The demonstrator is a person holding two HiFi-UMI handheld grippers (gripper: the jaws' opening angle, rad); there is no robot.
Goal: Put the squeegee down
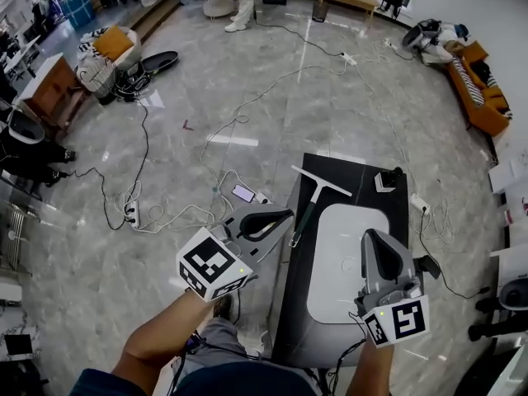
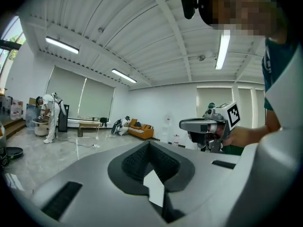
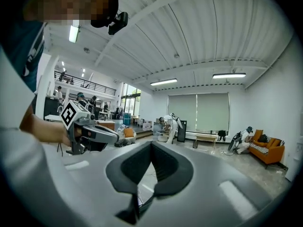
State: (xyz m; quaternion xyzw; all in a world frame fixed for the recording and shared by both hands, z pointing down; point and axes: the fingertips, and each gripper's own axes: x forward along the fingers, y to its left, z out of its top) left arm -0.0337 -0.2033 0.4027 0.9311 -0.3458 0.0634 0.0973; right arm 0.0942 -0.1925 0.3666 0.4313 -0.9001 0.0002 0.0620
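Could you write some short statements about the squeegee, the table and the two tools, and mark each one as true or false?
1. The squeegee lies on the black table. True.
2. The left tool grips the squeegee. False: its jaws are shut on nothing, and it is apart from the squeegee.
3. The right tool is wide open. False: its jaws are shut and empty.
4. A white board lies on the table beside the squeegee. True.
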